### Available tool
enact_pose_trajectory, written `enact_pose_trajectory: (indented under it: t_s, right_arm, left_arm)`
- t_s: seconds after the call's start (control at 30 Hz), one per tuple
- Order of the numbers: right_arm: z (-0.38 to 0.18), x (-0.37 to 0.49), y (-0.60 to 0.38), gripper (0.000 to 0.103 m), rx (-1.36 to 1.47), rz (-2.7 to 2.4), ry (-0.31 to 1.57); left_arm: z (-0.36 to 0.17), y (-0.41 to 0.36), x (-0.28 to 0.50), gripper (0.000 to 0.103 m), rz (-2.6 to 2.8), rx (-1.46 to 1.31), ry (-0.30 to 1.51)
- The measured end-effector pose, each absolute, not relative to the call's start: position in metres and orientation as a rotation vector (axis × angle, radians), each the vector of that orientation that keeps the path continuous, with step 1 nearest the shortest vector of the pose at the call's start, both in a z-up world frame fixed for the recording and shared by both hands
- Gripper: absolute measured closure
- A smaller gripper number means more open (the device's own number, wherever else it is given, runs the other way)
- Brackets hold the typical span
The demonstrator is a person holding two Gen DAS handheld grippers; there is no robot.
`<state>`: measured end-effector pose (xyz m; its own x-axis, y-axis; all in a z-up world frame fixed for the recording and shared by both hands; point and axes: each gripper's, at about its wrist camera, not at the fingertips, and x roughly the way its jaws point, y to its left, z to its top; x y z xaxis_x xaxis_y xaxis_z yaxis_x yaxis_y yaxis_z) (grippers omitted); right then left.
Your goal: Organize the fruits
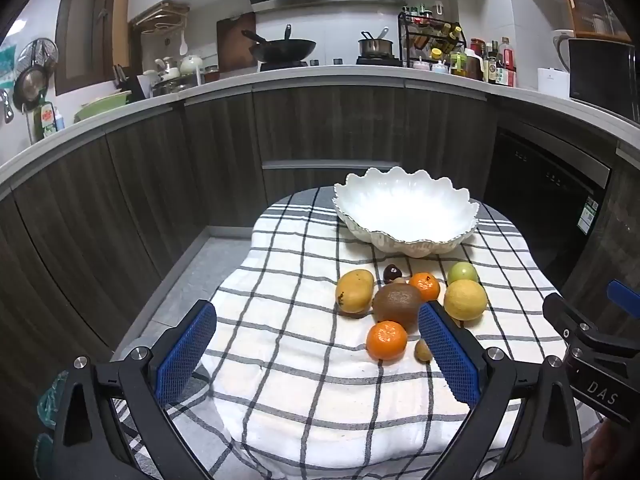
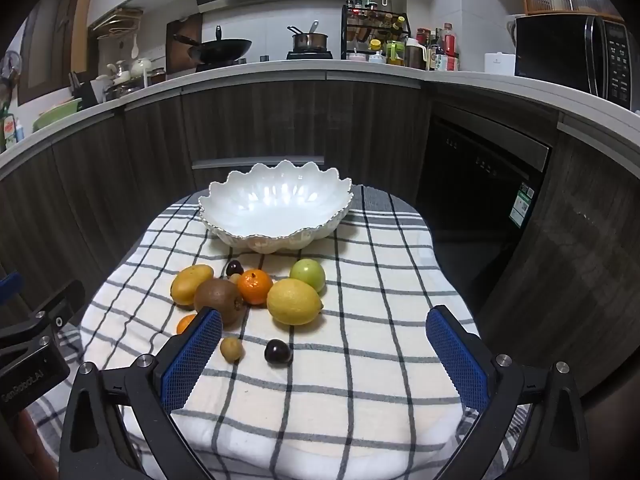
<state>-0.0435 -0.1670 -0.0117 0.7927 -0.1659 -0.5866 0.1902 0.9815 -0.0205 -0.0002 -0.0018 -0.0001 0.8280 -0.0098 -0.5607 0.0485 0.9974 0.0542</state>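
Observation:
A white scalloped bowl (image 1: pixel 406 212) (image 2: pixel 276 206) stands empty at the far end of the checked cloth. In front of it lies a cluster of fruit: a mango (image 1: pixel 355 291) (image 2: pixel 191 284), a kiwi (image 1: pixel 397 305) (image 2: pixel 218 300), two mandarins (image 1: pixel 386 340) (image 1: pixel 425 286) (image 2: pixel 255 286), a lemon (image 1: pixel 465 300) (image 2: pixel 294 301), a green fruit (image 1: pixel 462 273) (image 2: pixel 307 274), dark plums (image 1: pixel 392 273) (image 2: pixel 277 351) and a small brown fruit (image 2: pixel 231 348). My left gripper (image 1: pixel 320 332) is open and empty, near side of the fruit. My right gripper (image 2: pixel 324 340) is open and empty, just before the plum.
The checked cloth (image 1: pixel 288 320) covers a small table that drops off on the left, right and far sides. Dark wooden cabinets (image 1: pixel 336 128) and a worktop with a wok (image 1: pixel 280 50) lie beyond. A dishwasher (image 2: pixel 484 184) stands at the right.

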Motion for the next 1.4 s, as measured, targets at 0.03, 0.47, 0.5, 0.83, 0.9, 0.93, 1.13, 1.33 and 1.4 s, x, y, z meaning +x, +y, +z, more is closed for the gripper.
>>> enact_pose_trajectory:
  t_s: [0.03,0.47,0.5,0.83,0.9,0.93,1.13,1.33,1.4]
  right_arm:
    - [-0.0117,-0.0436,-0.1676,0.000,0.039,-0.192,0.629]
    - [-0.0120,-0.0415,-0.1686,0.000,0.054,-0.200,0.627]
    - [-0.0121,-0.0408,-0.1672,0.000,0.053,-0.200,0.628]
    - [-0.0101,-0.0449,-0.1669,0.000,0.052,-0.193,0.622]
    - [-0.0101,-0.0445,-0.1671,0.000,0.052,-0.193,0.622]
    - [-0.0101,-0.0448,-0.1669,0.000,0.052,-0.193,0.622]
    - [-0.0102,-0.0450,-0.1670,0.000,0.053,-0.193,0.621]
    - [-0.0101,-0.0450,-0.1673,0.000,0.054,-0.193,0.621]
    - [-0.0101,-0.0448,-0.1674,0.000,0.054,-0.192,0.621]
  left_arm:
    - [-0.0007,-0.0055,-0.0017,0.000,-0.032,0.087,0.585]
    - [0.0019,0.0000,-0.0013,0.000,-0.055,0.059,0.596]
    - [0.0017,0.0003,-0.0009,0.000,-0.055,0.057,0.596]
    - [0.0014,0.0012,-0.0022,0.000,-0.054,0.059,0.594]
    - [0.0007,0.0014,-0.0022,0.000,-0.055,0.059,0.593]
    - [0.0008,0.0013,-0.0023,0.000,-0.055,0.058,0.593]
    - [0.0004,0.0011,-0.0024,0.000,-0.054,0.059,0.593]
    - [-0.0011,-0.0001,-0.0030,0.000,-0.055,0.060,0.598]
    - [-0.0013,-0.0004,-0.0029,0.000,-0.055,0.061,0.596]
